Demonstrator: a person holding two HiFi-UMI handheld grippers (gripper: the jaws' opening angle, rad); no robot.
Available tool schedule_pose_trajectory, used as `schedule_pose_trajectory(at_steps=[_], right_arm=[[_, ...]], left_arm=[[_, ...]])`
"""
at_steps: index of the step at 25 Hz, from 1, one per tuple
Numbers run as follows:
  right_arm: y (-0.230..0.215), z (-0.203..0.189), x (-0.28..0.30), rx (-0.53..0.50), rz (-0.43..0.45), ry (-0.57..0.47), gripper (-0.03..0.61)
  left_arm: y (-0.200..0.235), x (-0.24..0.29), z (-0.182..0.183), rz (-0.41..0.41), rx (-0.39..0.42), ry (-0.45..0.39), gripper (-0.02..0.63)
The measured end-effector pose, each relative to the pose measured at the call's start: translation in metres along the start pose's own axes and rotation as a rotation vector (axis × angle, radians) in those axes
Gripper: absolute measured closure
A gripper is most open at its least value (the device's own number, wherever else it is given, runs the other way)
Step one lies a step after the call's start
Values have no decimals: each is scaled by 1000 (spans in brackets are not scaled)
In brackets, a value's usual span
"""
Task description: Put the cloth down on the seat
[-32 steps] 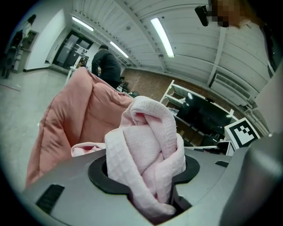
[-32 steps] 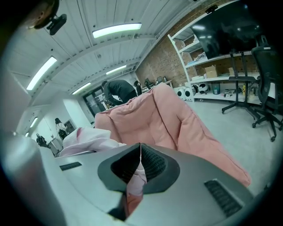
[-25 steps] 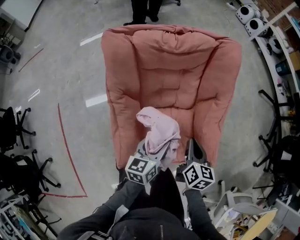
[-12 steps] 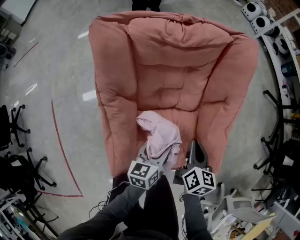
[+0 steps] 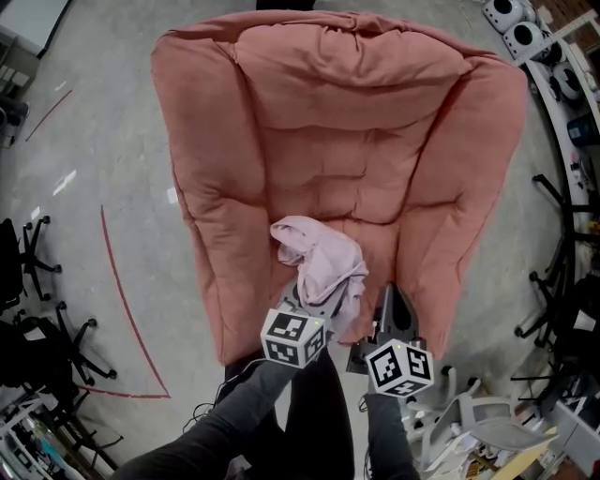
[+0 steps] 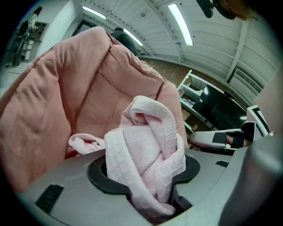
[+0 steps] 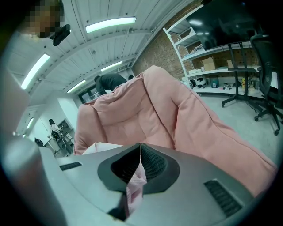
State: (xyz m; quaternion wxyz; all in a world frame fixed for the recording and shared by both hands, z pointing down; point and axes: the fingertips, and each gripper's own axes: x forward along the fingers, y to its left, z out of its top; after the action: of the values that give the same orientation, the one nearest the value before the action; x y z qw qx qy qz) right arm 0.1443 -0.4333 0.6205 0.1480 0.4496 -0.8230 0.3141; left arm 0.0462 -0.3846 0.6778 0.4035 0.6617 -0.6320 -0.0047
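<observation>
A crumpled pale pink cloth [image 5: 319, 262] hangs just above the front of the seat of a big salmon-pink padded armchair [image 5: 347, 122]. My left gripper [image 5: 314, 302] is shut on a thick bunch of the cloth [image 6: 146, 145], which bulges up out of its jaws in the left gripper view. My right gripper [image 5: 385, 300] sits close beside it to the right. Its jaws are shut on a thin edge of the cloth [image 7: 135, 187]. The armchair's back [image 7: 146, 101] fills the space ahead of both grippers.
Black office chairs stand at the left [image 5: 37, 272] and right [image 5: 562, 262] of the armchair. A red tape line [image 5: 122, 300] curves over the grey floor. A shelf with gear [image 5: 525, 23] is at the top right. A person [image 7: 108, 81] stands behind the armchair.
Both grippers have sunk with the cloth toward the seat. The armchair looks larger and closer in the head view. Both grips on the cloth look unchanged.
</observation>
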Motion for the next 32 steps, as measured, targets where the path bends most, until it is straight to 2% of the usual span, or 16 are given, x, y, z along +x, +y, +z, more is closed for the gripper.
schedule_pose_trajectory(at_steps=[14,21,24,29,32], right_arm=[[-2,9,53,4,22,34,568],[-1,22,75,4,26,18,568],[-2,23,82,3,27,20,568],[-7,20,89,1,22,32,568],[-10,17,90,-3,20,42,568]], left_arm=[[23,62,8,22,-23,124,354],[35,94,17,30,8,171,330],[41,110,28,33,49,167,319],[51,140,54,37,161,149,318],[58,158,62,37,193,152,318]])
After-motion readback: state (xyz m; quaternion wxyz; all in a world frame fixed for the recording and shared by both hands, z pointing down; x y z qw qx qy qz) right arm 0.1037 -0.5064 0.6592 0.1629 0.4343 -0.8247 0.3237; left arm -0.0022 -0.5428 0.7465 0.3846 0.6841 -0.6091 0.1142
